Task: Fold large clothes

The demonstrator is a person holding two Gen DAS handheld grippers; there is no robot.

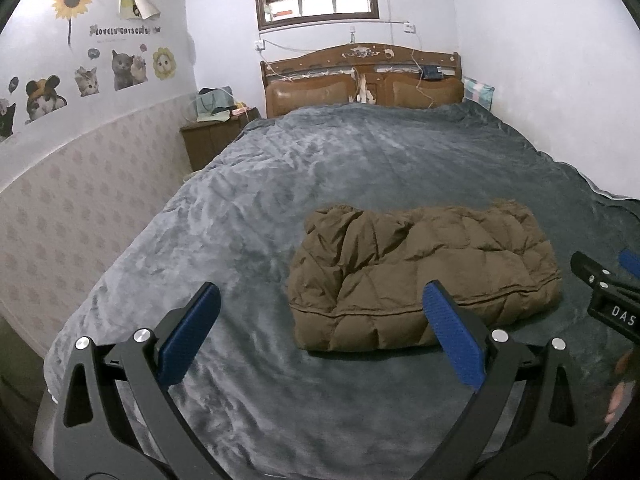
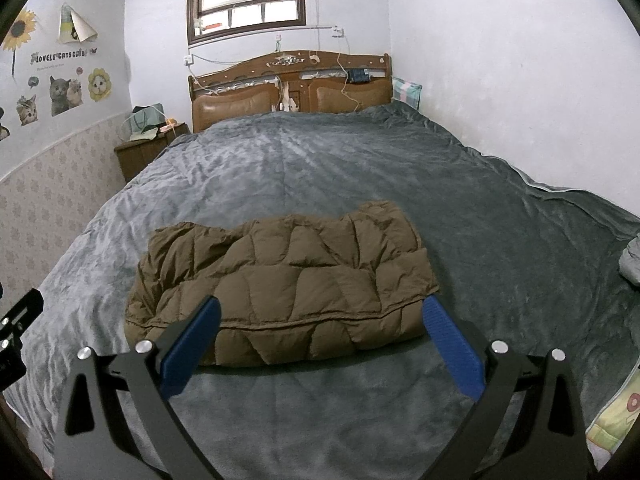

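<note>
Item: brown quilted jacket (image 2: 280, 280), already folded into a compact bundle, lying on the grey blanket (image 2: 360, 168) that covers the bed, toward the foot end.

Long axis: we read it running 9 to 3 o'clock across both views, with the folded seam edge facing us.

Bearing from the right tongs (image 2: 320, 320): dead ahead at 12 o'clock, the near edge framed between the two blue pads (image 2: 452, 344). Fingers spread wide, holding nothing.

Bearing from the left tongs (image 1: 320, 308): at about 1 o'clock, the bundle offset to the right, its near left corner just behind the right pad. Fingers likewise spread wide and empty.

Nearer hand: we judge the right one, being centred on the bundle; the left one sits off its left end.

Contact: neither set of tongs appears to touch the jacket.

Judgement: the fold looks largely complete; any further tuck or tidy would turn on that near edge.
</note>
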